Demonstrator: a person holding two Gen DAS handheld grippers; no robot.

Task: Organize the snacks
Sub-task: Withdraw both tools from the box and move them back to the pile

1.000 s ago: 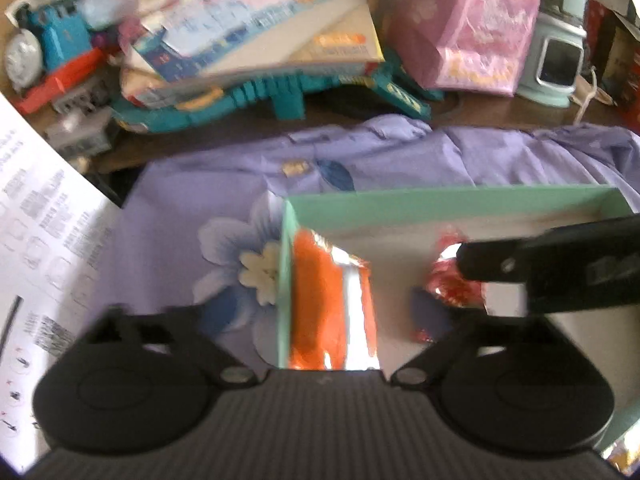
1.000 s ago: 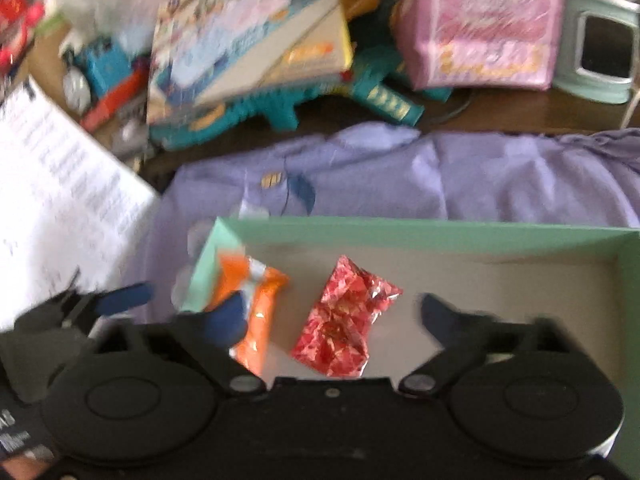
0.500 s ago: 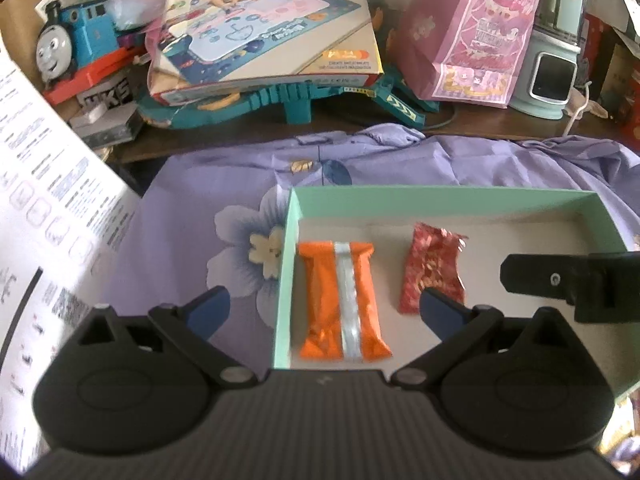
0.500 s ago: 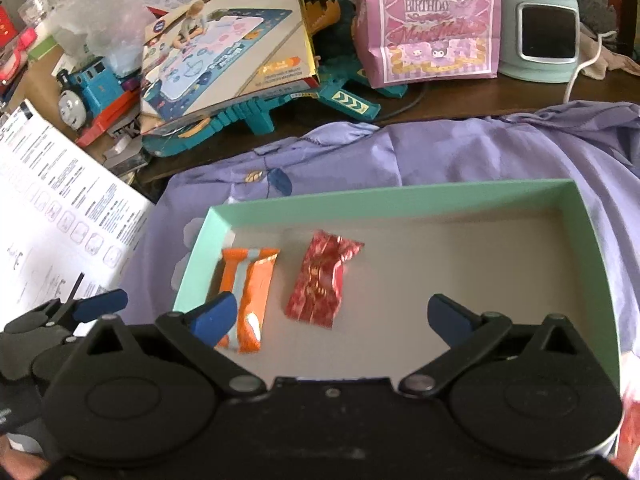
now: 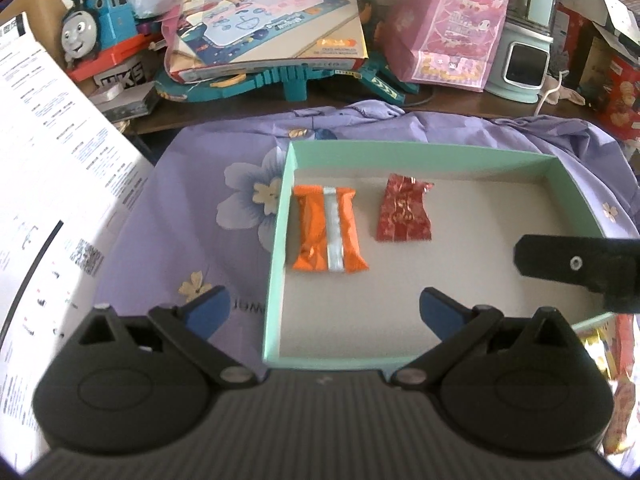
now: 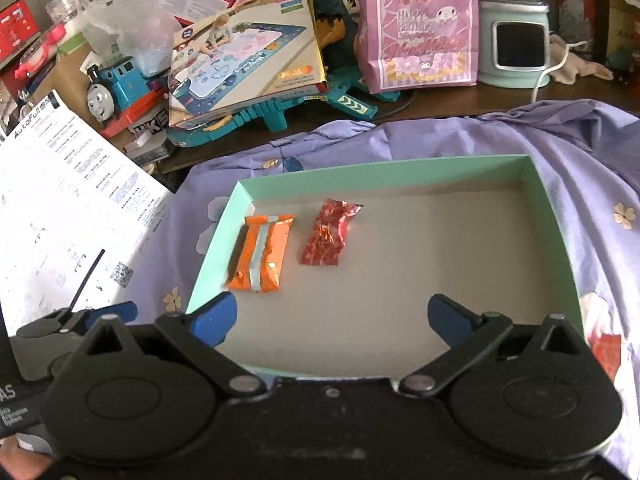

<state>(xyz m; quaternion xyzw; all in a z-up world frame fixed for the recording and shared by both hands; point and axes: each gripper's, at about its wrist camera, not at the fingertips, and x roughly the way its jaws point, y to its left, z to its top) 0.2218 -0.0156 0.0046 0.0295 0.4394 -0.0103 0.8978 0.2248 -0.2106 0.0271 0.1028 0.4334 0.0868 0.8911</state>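
Observation:
A shallow mint-green box (image 5: 420, 150) (image 6: 384, 170) lies on a purple flowered cloth. Inside it an orange snack bar with a silver stripe (image 5: 328, 236) (image 6: 262, 254) lies by the left wall, and a red foil snack (image 5: 404, 210) (image 6: 330, 234) lies to its right. My left gripper (image 5: 324, 310) is open and empty above the box's near left corner. My right gripper (image 6: 334, 316) is open and empty over the box's near edge. One right-gripper finger (image 5: 576, 266) shows at the right of the left wrist view. The left gripper's blue fingertip (image 6: 114, 312) shows at the left of the right wrist view.
A white instruction sheet (image 5: 44, 184) (image 6: 64, 208) lies to the left. Toys crowd the back: a blue train (image 5: 96, 36), a play-mat box (image 5: 264, 20), a pink gift bag (image 5: 452, 28), a mint appliance (image 5: 524, 60). More snack packs (image 5: 616, 368) lie at the right edge.
Both grippers have pulled back and up from the box. The orange bar and the red snack now lie free in it. The right gripper's finger has moved right in the left wrist view.

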